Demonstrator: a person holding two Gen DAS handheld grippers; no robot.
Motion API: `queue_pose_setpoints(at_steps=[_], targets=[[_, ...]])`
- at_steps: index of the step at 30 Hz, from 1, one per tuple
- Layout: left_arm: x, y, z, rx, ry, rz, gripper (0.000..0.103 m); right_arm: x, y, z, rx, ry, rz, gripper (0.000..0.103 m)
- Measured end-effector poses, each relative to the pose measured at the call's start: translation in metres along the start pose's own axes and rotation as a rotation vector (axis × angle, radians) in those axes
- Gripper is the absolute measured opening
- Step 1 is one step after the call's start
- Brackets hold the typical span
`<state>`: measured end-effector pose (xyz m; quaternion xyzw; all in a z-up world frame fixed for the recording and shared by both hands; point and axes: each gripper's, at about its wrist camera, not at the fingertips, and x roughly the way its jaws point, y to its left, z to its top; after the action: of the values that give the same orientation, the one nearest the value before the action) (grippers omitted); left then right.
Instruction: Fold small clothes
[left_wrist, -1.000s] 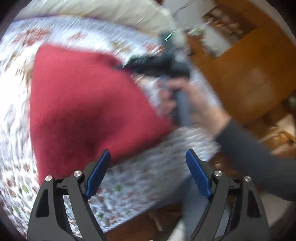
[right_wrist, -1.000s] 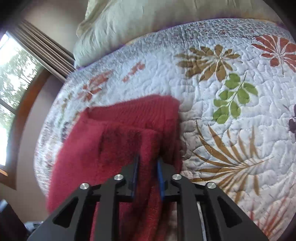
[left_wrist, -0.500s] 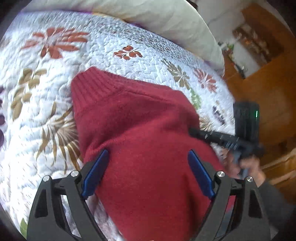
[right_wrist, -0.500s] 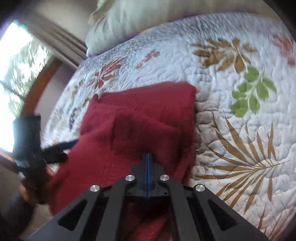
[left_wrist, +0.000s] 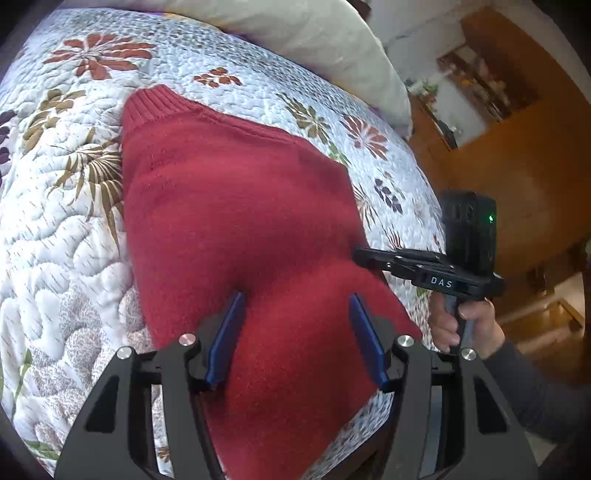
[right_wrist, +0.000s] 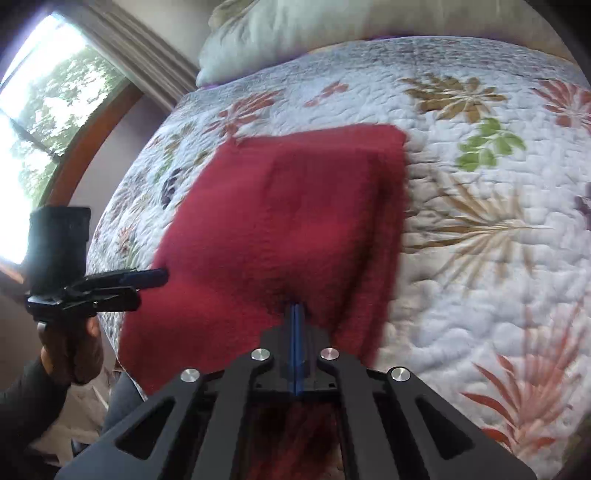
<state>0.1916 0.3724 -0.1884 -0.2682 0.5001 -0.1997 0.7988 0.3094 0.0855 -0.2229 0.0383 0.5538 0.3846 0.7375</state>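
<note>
A: We start at the left. Since a second ago our left gripper (left_wrist: 293, 332) has swung in from the bed's near edge and now hangs over the red sweater (left_wrist: 236, 221), its blue-padded fingers (left_wrist: 225, 336) spread wide with nothing between them.

B: And the blur has gone; we read the knit clearly now. The sweater is a fuzzy, felted wool, folded into a thick, roughly rectangular slab with a ribbed band at its far left corner.

A: It lies on the quilt (left_wrist: 55, 229) near the bed's near edge, its nearest part draping over that edge. The quilt is white, puffy with stitching, printed with rust flowers, tan fronds and green leaves.

B: Further right, our right gripper (right_wrist: 297, 321). A second ago its pads stood slightly apart around the wool; now they are pressed together, pinching a fold at the sweater's near right side.

A: From the left camera we see that gripper meeting the sweater's right edge, a hand (left_wrist: 461, 325) in a dark sleeve on its handle. A pale, smooth pillow (left_wrist: 325, 48) lies along the bed's far edge.
</note>
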Motion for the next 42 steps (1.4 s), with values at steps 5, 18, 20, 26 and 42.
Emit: queue_pose_setpoints(at_steps=[5,18,20,26,42], targets=[[-0.046,-0.029,-0.027,0.051,-0.101,-0.061,0.061,-0.045,0.042,-0.021,-0.098,-0.038,0.036,0.005],[-0.043,-0.029,-0.073,-0.033,-0.050,0.005,0.086,-0.043,0.045,-0.075,-0.034,-0.023,-0.047,0.009],[-0.060,-0.042,-0.090,-0.025,-0.086,0.071,0.095,-0.063,0.050,-0.089,-0.001,-0.057,-0.092,0.026],[-0.084,-0.085,-0.151,0.108,-0.082,0.385,0.100,-0.090,0.061,-0.148,0.097,-0.091,-0.302,0.091],[-0.209,-0.212,-0.237,0.126,-0.241,0.565,0.100,-0.219,0.225,-0.230,-0.052,-0.294,-0.687,0.099]])
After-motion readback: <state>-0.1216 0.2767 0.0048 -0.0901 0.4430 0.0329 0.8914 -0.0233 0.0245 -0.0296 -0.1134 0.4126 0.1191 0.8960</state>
